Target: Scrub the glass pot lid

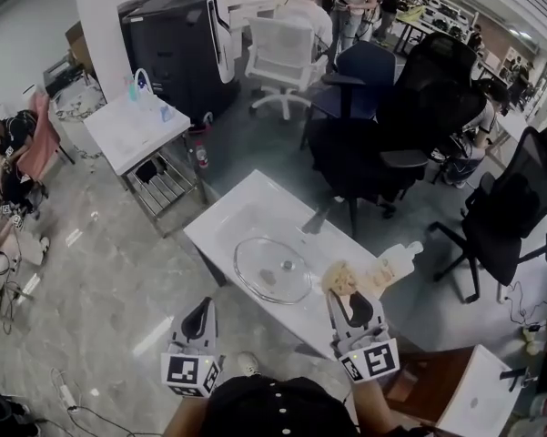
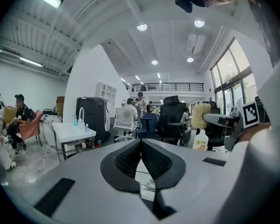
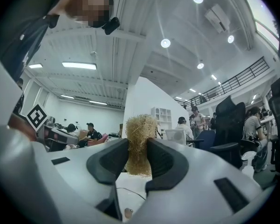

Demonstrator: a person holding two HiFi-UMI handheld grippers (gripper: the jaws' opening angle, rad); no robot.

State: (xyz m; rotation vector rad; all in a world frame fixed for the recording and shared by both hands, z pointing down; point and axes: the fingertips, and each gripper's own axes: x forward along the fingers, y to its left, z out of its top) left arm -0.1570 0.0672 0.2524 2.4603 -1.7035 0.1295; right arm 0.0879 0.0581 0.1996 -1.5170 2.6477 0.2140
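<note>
The round glass pot lid [image 1: 273, 269] lies flat on the white table [image 1: 246, 209] in the head view, its knob at the middle. My right gripper [image 1: 343, 289] is shut on a straw-coloured fibre scrubber [image 1: 339, 279], held just right of the lid's rim and above the table. In the right gripper view the scrubber [image 3: 139, 143] sticks up between the two dark pads [image 3: 165, 162]. My left gripper [image 1: 198, 320] hangs off the table's near edge, left of the lid, jaws shut with nothing in them [image 2: 140, 146].
A white dish-soap bottle [image 1: 396, 264] lies on the table's right end. Black office chairs [image 1: 410, 116] crowd the far side. A small white side table [image 1: 132, 127] with bottles stands at the left. People stand in the background.
</note>
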